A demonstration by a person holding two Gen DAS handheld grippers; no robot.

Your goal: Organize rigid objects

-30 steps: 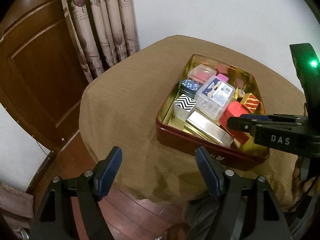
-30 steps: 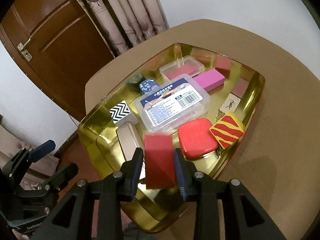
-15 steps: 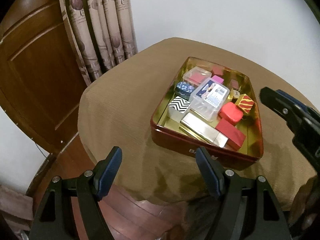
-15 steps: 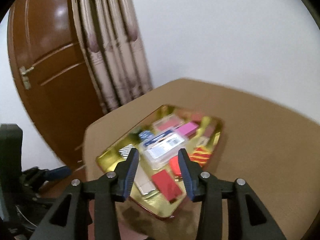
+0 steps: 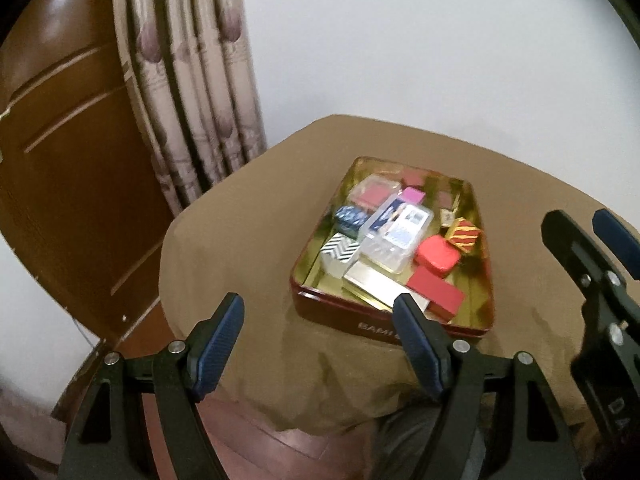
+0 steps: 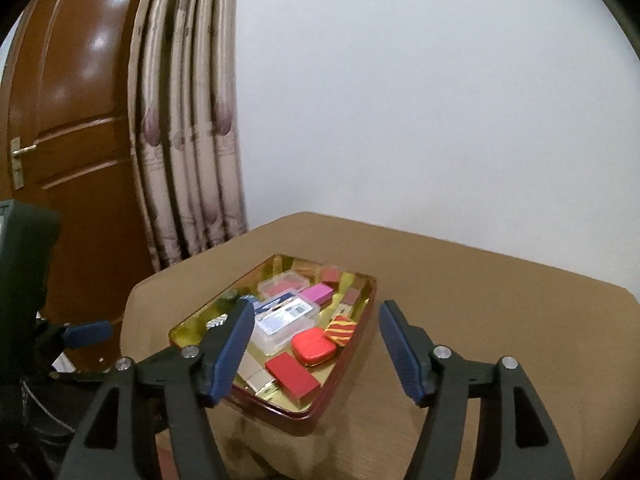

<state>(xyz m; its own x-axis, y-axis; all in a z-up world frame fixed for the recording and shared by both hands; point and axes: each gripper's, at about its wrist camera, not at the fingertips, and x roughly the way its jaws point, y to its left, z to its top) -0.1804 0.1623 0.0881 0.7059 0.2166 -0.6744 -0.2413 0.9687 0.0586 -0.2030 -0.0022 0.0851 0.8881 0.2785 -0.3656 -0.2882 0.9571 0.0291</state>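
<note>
One gold-lined red metal tin point(image 5: 390, 330) on one brown-clothed tabletop point(image 5: 240, 240). Inside: two clear plastic lidded boxes point(image 5: 396, 236), three plain red boxes point(image 5: 436, 296), one red-and-yellow striped cube point(image 5: 464, 234), one black-and-white zigzag box point(image 5: 340, 246), one pink block point(image 5: 414, 195), one silver flat case point(image 5: 374, 282). Two blue-padded claws point(image 6: 316, 346).

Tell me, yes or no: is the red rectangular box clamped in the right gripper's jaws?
No. The red rectangular box lies flat in the gold tin, while the right gripper, jaws opening, has nothing between them.
</note>
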